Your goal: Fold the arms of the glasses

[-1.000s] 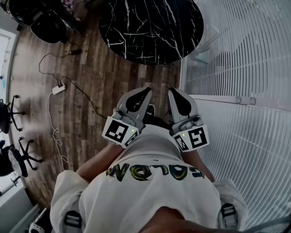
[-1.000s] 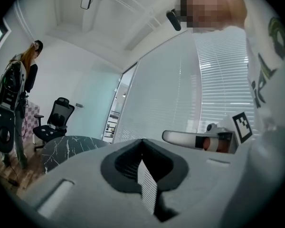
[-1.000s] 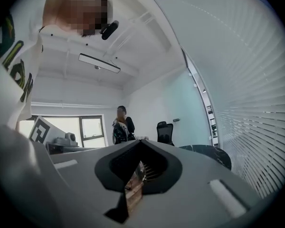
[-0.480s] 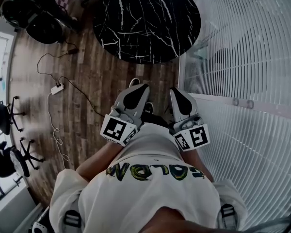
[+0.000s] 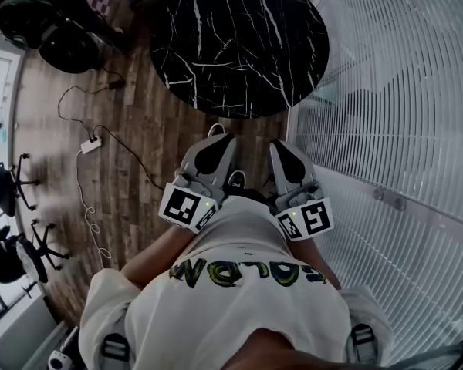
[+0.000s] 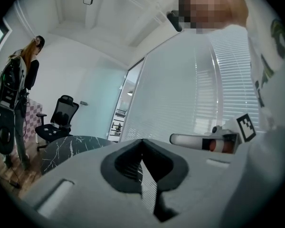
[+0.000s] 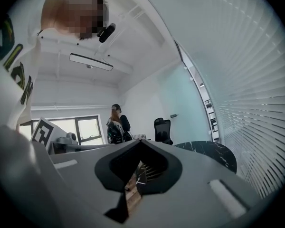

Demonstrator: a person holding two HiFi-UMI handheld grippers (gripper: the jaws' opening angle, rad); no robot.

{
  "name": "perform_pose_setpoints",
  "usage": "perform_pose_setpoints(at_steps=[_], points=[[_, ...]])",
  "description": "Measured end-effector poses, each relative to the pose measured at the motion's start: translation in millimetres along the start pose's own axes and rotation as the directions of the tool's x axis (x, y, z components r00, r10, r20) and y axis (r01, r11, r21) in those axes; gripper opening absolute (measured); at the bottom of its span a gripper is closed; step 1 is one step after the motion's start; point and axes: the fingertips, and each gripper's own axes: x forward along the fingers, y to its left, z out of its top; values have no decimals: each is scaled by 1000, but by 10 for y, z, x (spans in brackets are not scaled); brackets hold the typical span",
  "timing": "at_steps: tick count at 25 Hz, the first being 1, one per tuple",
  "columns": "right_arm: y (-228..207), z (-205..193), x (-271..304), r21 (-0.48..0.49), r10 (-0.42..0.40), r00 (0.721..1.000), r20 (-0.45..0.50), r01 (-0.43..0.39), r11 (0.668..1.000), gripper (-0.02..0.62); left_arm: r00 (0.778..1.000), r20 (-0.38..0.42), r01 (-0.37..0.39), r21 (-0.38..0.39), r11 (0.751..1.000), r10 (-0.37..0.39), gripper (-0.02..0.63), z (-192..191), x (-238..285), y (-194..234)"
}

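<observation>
Right tool point(image 7: 140, 144) closed, empty, black round table point(image 7: 213, 152) beyond

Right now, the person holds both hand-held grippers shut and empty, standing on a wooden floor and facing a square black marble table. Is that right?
Not quite: the table is round, not square, as the head view shows. The rest holds: the left hand-held gripper and the right hand-held gripper are shut and empty, above the wooden floor.
</observation>
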Motion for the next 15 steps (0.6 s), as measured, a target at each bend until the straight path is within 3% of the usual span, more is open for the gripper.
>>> perform_pose_setpoints(at_steps=[8, 15], points=[[-73, 120, 928, -25, 5, 1000, -24, -5, 1000, 3, 1000, -2, 14, 4, 1000, -14, 2, 276, 364, 774], [-92, 294, 1584, -51, -7, 1000, -10, 6, 999, 3, 997, 45, 58, 13, 998, -58, 2, 641, 574, 1272]])
